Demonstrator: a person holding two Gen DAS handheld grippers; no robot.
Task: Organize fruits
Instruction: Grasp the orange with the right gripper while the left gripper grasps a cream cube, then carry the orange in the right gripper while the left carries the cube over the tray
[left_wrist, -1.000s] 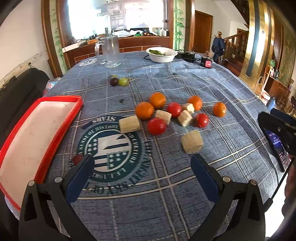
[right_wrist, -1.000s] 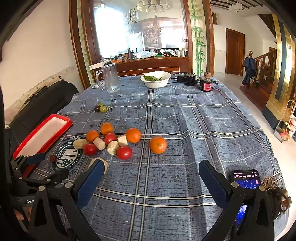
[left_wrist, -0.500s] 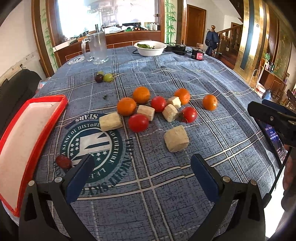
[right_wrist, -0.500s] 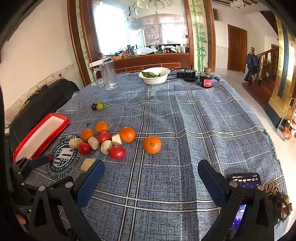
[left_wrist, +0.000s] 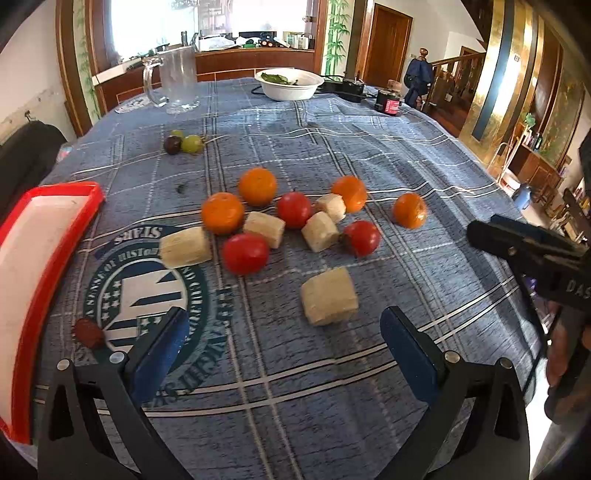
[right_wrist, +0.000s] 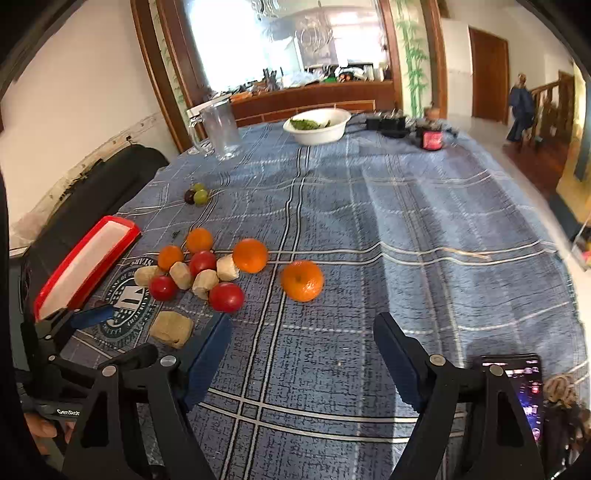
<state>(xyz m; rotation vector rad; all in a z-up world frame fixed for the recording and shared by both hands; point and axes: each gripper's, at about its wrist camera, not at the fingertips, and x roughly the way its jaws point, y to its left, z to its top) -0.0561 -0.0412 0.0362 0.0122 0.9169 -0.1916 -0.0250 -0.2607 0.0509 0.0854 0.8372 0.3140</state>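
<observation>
Left wrist view: the left gripper (left_wrist: 280, 345) hangs low over the blue plaid tablecloth (left_wrist: 406, 155), its blue-padded jaws spread wide with nothing between them. Just ahead, a little right of centre, lies a pale beige chunk (left_wrist: 328, 297), the nearest piece to the fingertips. Beyond it sits the main cluster: three red tomatoes (left_wrist: 245, 254), four oranges (left_wrist: 222, 213) and more beige chunks (left_wrist: 185, 246), some touching one another. One orange (left_wrist: 409, 210) lies apart at the right end. A small dark red fruit (left_wrist: 88, 333) rests just outside the left finger, near the red tray (left_wrist: 55, 266) at the table's left edge. Far back are three grapes (left_wrist: 183, 143), a glass pitcher (left_wrist: 179, 85) and a white bowl (left_wrist: 290, 84) holding greens. The right gripper's body (left_wrist: 532, 258) shows at the right edge.

Right wrist view: the right gripper (right_wrist: 303, 343) is also wide apart and holds nothing. The lone orange (right_wrist: 302, 280) lies ahead, roughly between the finger lines, not touching either. A tomato (right_wrist: 226, 296) sits just beyond the left fingertip, and the cluster stretches left of it. A phone (right_wrist: 521, 384) lies behind the right finger.
</observation>
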